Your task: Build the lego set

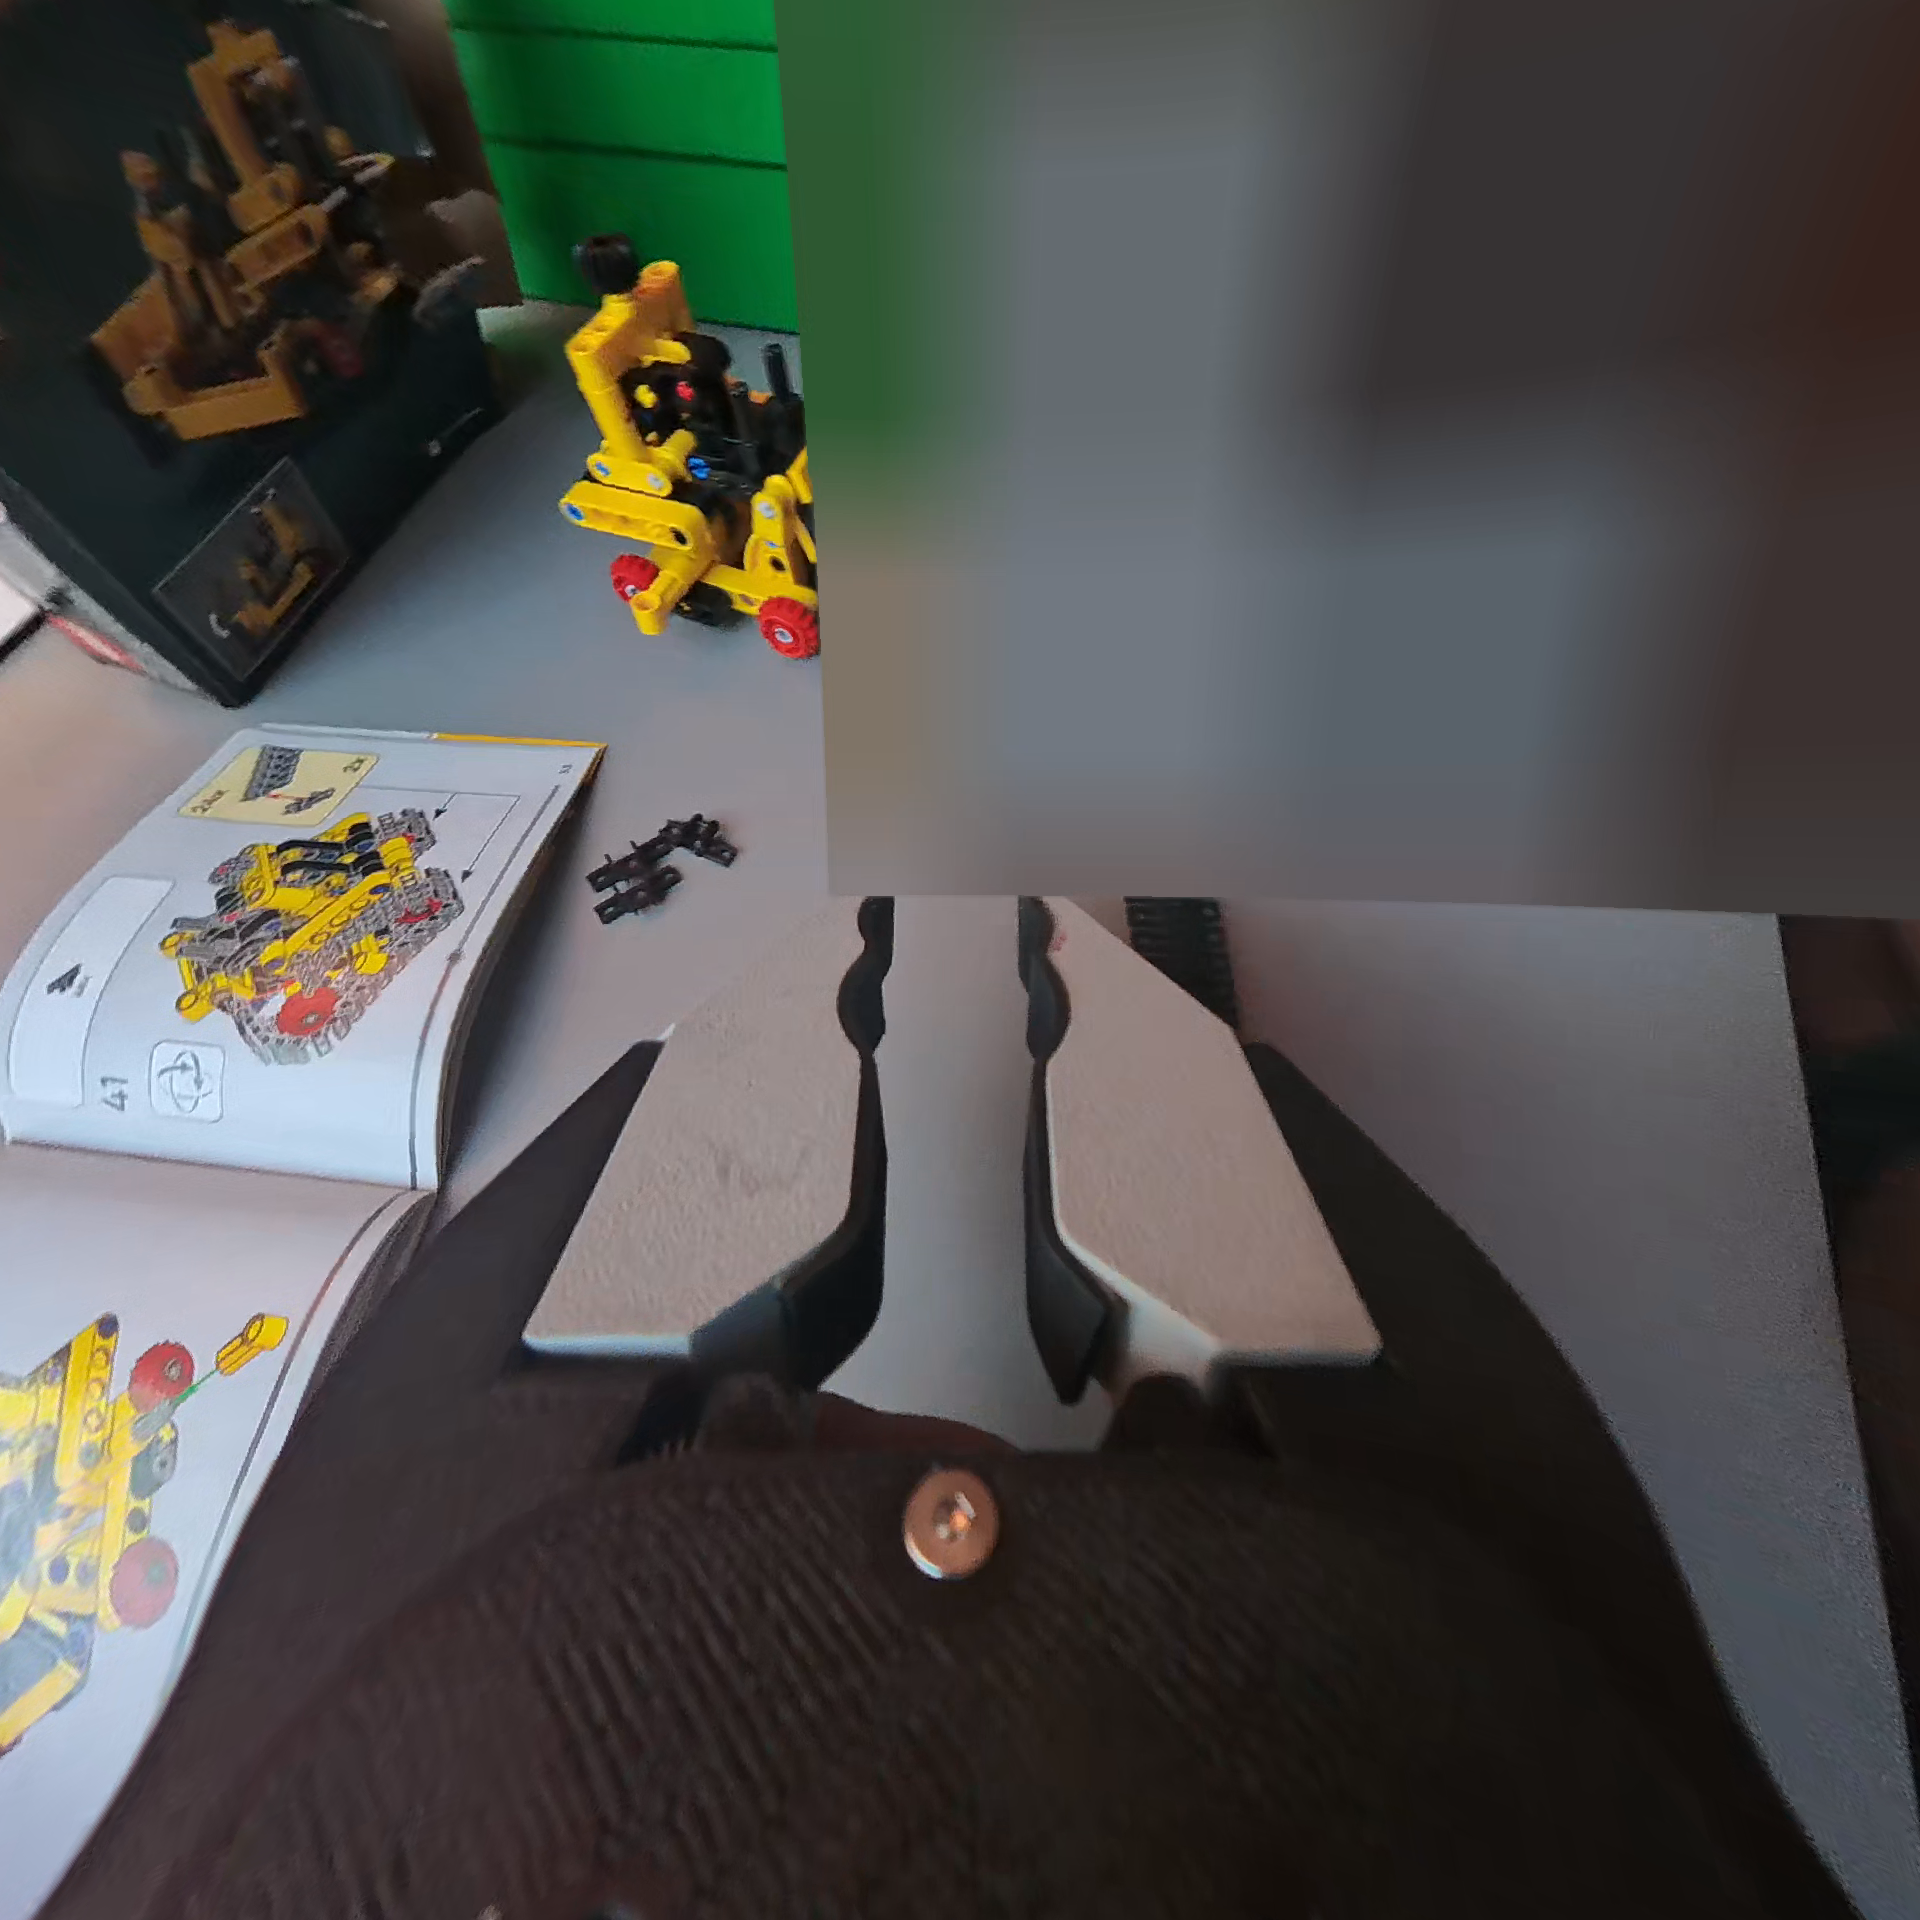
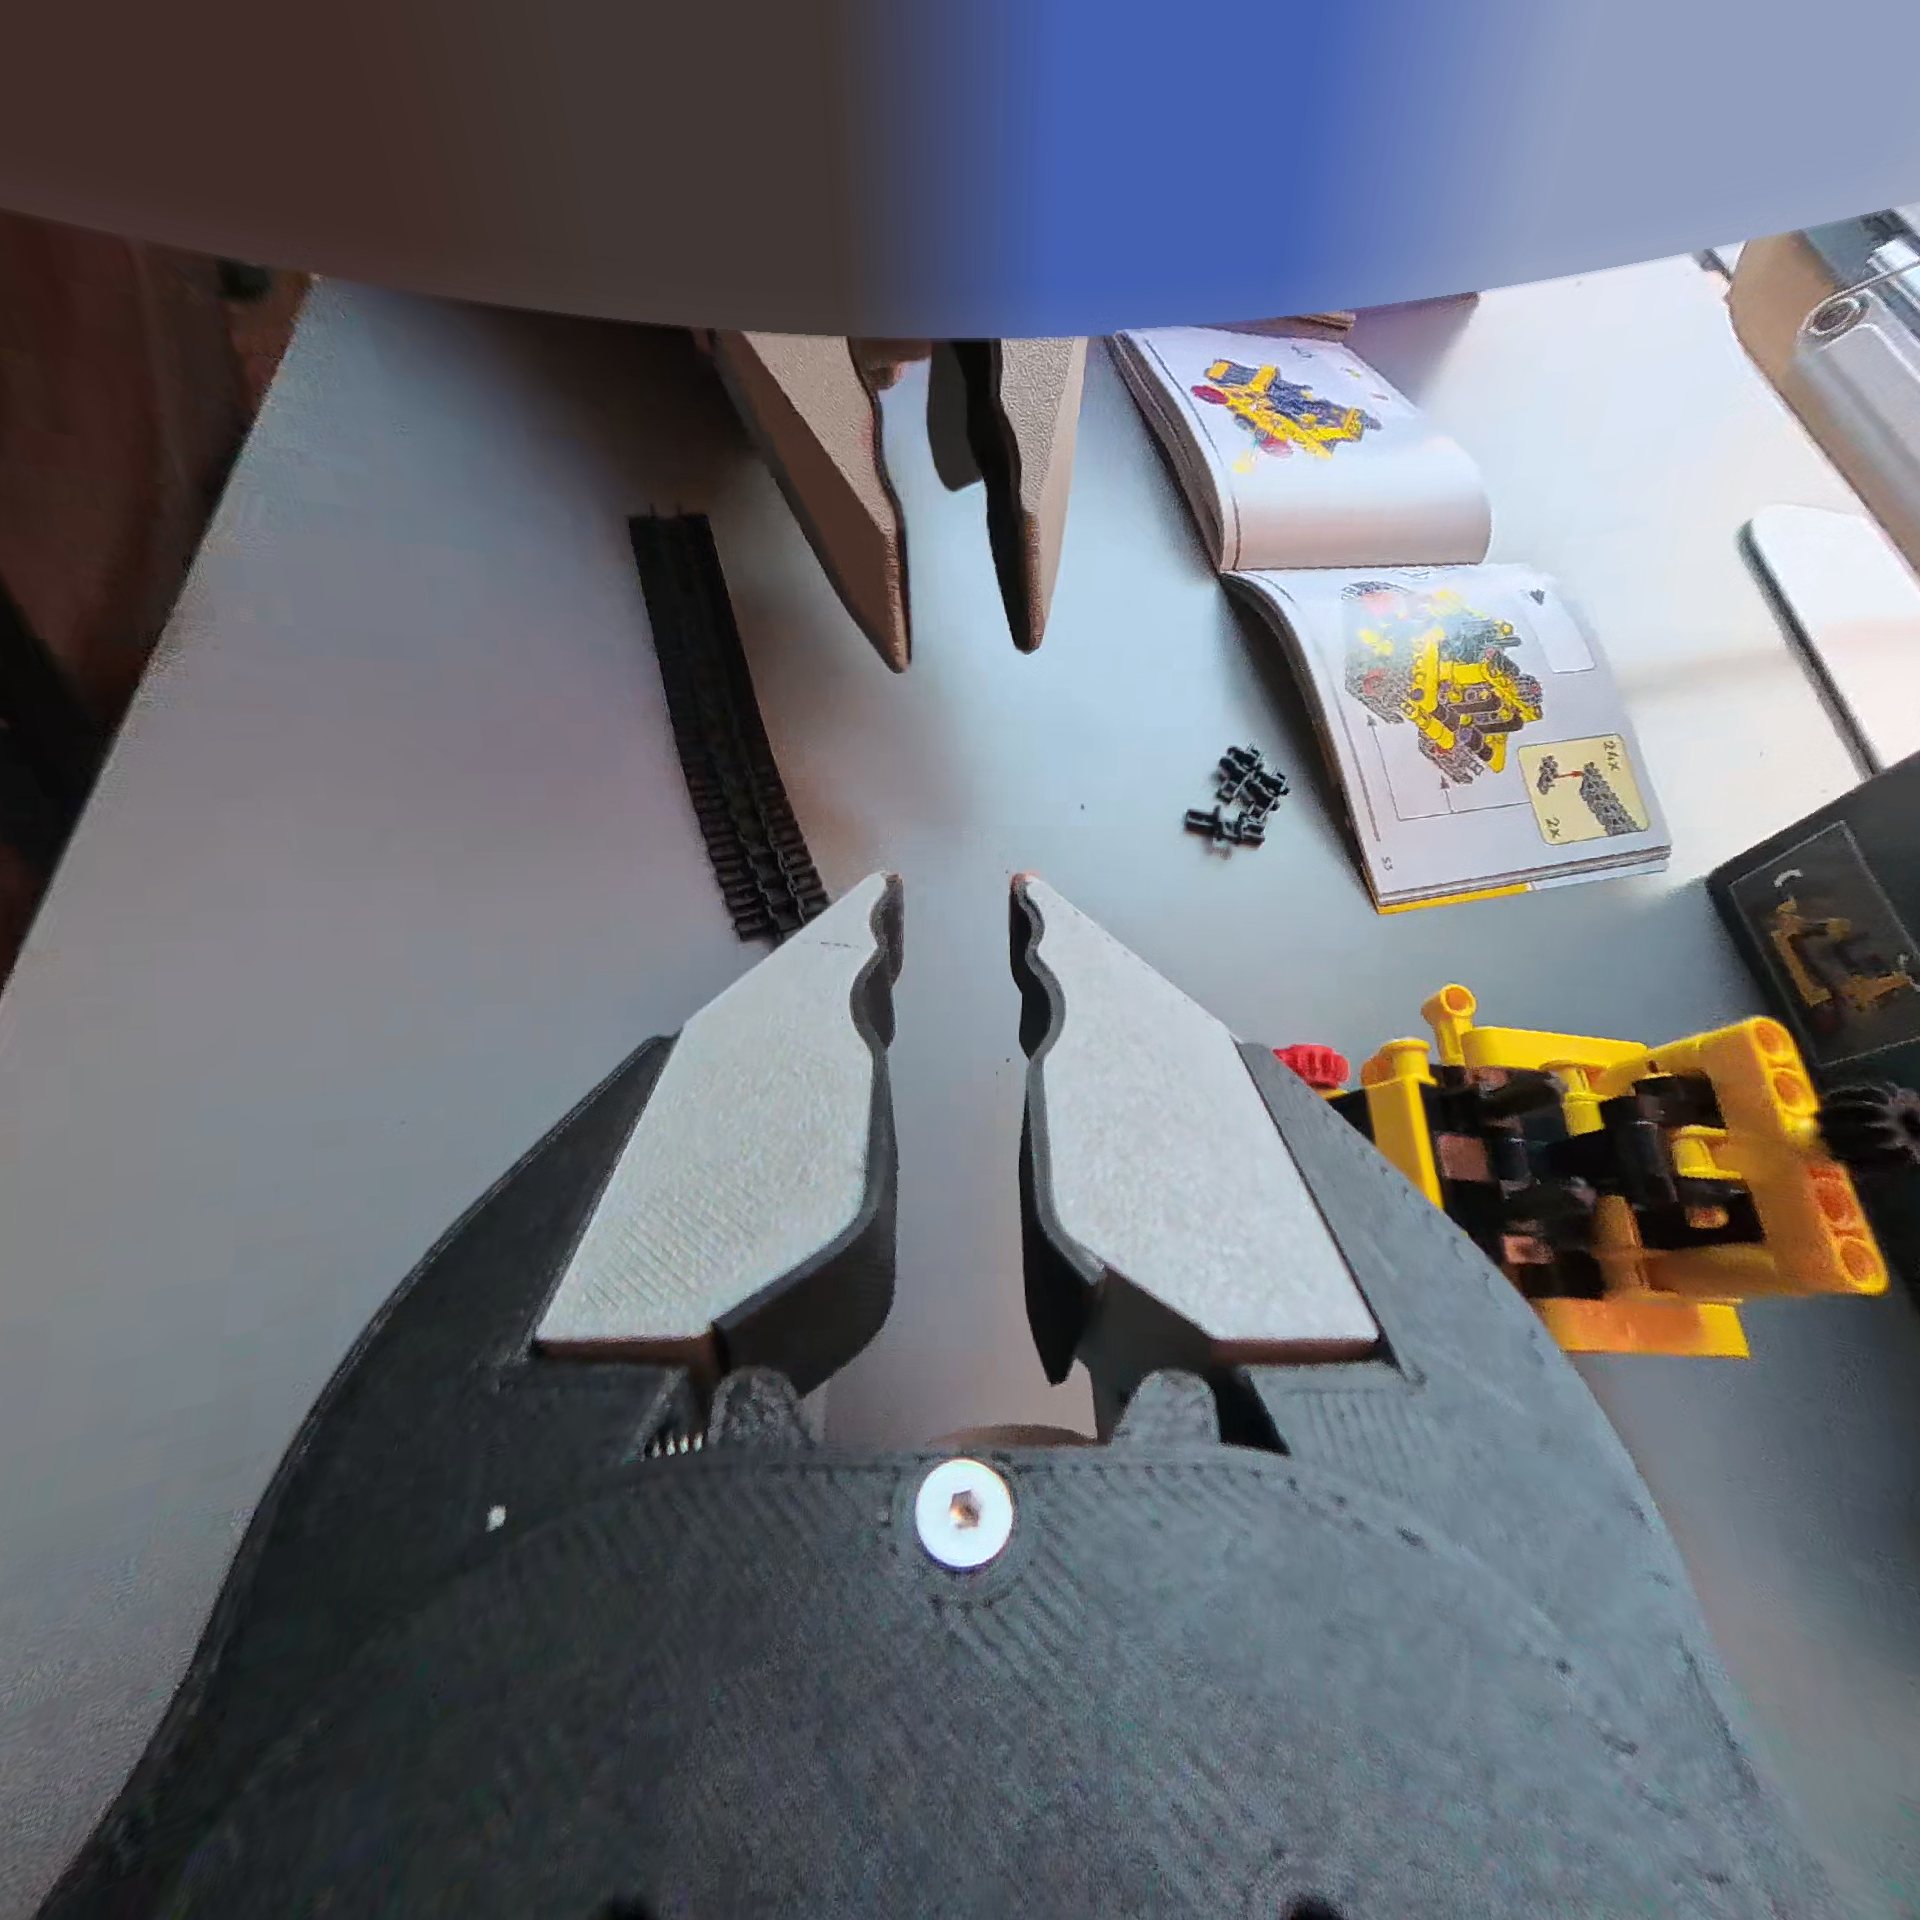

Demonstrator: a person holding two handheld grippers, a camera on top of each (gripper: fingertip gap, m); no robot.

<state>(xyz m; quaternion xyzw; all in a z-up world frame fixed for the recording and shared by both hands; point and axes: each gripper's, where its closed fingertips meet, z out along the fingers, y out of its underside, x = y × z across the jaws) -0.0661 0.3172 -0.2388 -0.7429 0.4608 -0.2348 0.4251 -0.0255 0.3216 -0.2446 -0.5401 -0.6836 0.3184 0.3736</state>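
**Inspector:** Nearest the lens, the right hand-held gripper [image 2: 956, 883]: fingers parted by a narrow gap, nothing between them, hovering over bare bench [image 2: 416, 935]. The left hand-held gripper [image 1: 951, 914] reads the same, a narrow gap and empty; from the right wrist view it faces its partner across the bench [image 2: 966, 649].

**Assessor:** And the model?

**Inspector:** The yellow lego vehicle [image 1: 696, 468] stands on red wheels towards the far side of the bench, well apart from the left gripper. In the right wrist view it lies just beside that gripper's right finger [image 2: 1590, 1174]. No tracks are fitted on what shows of it.

**Assessor:** Outward from there?

**Inspector:** A long strip of black track links [image 2: 727, 727] lies flat beside the right gripper's left finger. A small cluster of loose black links [image 1: 660, 862] sits near the open instruction booklet [image 1: 312, 935], with the dark product box [image 1: 208, 364] propped behind.

**Assessor:** Why that layout?

**Inspector:** My judgement: the booklet lies open at a track step, so the links are staged within reach and both grippers wait empty between them, ready to pick up.
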